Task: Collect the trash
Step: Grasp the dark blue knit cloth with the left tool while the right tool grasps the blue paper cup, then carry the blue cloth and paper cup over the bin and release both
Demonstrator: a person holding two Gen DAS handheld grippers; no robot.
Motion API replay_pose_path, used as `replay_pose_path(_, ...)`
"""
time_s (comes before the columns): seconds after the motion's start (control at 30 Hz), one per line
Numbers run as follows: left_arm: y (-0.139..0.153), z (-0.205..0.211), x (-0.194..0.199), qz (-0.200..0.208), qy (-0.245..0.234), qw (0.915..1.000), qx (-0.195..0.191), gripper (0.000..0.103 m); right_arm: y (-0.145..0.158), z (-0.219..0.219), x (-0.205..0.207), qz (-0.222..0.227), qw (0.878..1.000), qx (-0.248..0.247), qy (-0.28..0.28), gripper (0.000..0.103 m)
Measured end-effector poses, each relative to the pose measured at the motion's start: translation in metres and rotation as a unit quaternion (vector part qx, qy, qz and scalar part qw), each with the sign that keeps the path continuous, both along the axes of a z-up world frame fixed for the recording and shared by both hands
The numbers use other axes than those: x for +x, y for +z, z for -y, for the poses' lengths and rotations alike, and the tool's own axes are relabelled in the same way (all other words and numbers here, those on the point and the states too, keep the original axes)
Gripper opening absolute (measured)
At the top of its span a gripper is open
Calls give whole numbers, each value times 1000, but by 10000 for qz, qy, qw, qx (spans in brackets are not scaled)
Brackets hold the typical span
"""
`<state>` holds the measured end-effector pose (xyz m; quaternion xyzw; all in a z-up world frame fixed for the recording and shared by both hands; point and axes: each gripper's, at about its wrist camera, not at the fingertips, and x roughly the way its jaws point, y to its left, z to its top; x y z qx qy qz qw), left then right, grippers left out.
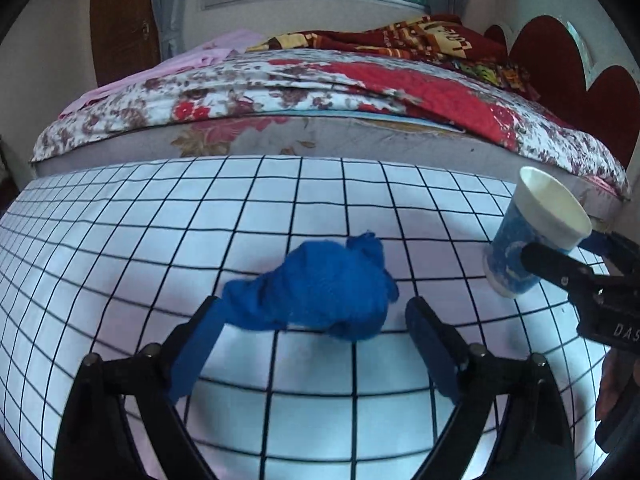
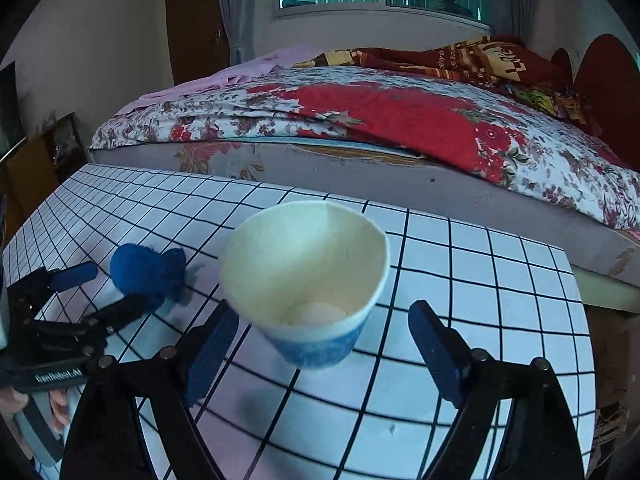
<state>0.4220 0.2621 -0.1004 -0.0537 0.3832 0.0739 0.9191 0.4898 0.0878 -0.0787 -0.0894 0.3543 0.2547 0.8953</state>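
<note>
Your two wrist views sit low and close over the table [image 1: 120, 216], facing the bed [image 2: 400, 128]; both share the cup [image 2: 308, 280] and cloth [image 1: 320, 288].

The blue wad [image 1: 320, 292] at the centre of the left wrist view looks like soft, matt, fuzzy cloth. The cup [image 2: 308, 280] mid-frame in the right wrist view is matt paper, plain inside. The table cover [image 1: 360, 420] is smooth with a slight sheen. Both grippers look like matt black plastic with small metal pins, and the fingers [image 2: 436, 344] carry dull blue pads.
</note>
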Motion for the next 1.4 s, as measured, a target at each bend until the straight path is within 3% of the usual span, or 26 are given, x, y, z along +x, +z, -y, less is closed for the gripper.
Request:
replay_pose_path(0.47,2,-1,24,-48,-79,10000,10,92,-3,-12,10,7,10000,1,60,81)
replay_pose_path(0.63,-4,1,28,-158,-131,9998,-72,79,-6,-10,12,-83,9999,31,48,67)
replay_pose_path(0.73,-9,-1,29,-264,-142,9994,-170,70,-6,-9,12,-106,9999,44,37,65)
replay_pose_path(1.0,-12,-4,26,-368,-112,9990,-207,60,-4,-5,9,-118,9999,77,-19,58)
replay_pose_path(1.13,-11,-1,20,-333,-304,9988,-175,46,0,-1,4,-62,9999,81,-30,55)
replay_pose_path(1.4,1,0,-10,-83,-223,9994,-237,41,6,8,-15,10,10000,-5,46,54)
